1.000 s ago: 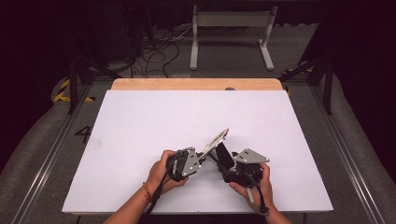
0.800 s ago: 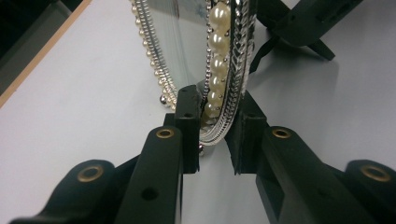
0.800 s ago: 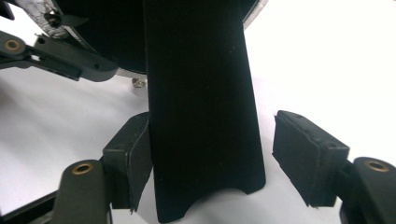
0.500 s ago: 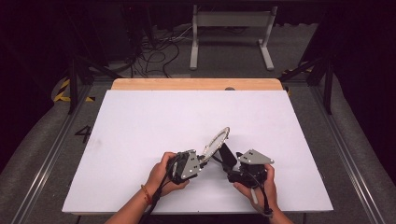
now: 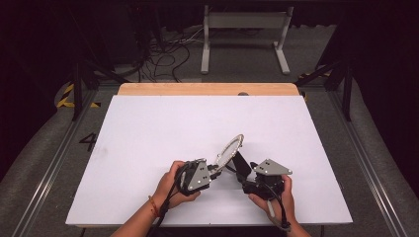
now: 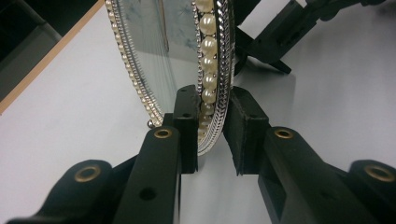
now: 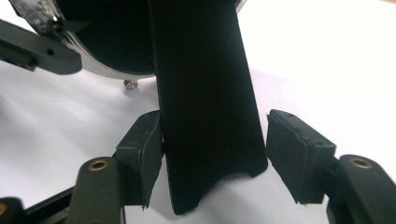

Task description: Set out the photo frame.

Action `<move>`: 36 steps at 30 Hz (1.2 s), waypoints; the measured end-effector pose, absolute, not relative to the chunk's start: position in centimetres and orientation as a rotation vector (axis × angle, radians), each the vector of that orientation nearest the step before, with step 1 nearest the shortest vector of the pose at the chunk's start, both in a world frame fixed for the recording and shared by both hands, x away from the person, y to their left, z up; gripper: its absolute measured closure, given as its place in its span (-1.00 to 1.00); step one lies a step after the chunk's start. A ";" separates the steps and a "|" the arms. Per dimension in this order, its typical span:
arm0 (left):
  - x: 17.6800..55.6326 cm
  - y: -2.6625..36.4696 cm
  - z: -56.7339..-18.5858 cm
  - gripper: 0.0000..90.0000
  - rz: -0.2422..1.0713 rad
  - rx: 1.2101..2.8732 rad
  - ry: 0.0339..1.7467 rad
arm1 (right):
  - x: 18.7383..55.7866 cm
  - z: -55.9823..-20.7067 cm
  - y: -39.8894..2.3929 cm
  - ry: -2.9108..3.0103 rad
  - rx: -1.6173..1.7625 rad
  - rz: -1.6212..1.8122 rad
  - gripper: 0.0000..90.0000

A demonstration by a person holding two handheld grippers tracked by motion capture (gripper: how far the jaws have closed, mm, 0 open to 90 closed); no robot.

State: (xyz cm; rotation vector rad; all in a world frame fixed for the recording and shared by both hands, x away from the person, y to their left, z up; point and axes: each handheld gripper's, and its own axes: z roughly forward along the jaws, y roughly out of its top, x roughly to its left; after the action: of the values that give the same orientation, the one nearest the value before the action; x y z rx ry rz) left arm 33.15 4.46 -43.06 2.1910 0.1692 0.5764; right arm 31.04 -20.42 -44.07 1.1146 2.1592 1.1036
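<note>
near the front of the table (image 5: 148, 128), my left gripper (image 6: 212, 135) has its fingers closed on the bottom rim of the pearl-edged mirror (image 5: 230, 150), while its black stand (image 7: 205, 107) hangs upright between my right gripper (image 7: 215, 154) fingers, just closing, the right one not yet touching.

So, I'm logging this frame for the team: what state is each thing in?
Oval pearl-rimmed frame: upright, tilted, off flat.
Black back stand: swung out, foot on the table.
Left hand-held gripper: shut on the frame's rim.
Right hand-held gripper: jaws just closing around the stand, one pad touching, the other apart.
</note>
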 end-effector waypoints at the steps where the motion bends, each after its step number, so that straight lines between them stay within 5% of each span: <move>1: 33.1 4.4 -43.1 0.68 0.578 2.195 0.171 | 31.1 -44.3 -20.5 2.164 1.119 1.096 -0.18; 36: 32.7 3.9 -42.8 0.68 0.525 2.222 0.124 | 31.4 -44.1 -21.5 2.151 1.101 1.023 -0.11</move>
State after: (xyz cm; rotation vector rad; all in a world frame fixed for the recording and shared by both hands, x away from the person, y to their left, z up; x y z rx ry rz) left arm 32.72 3.87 -42.83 2.2216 0.1242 0.5246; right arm 31.35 -21.47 -44.07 1.1005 2.1514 1.0226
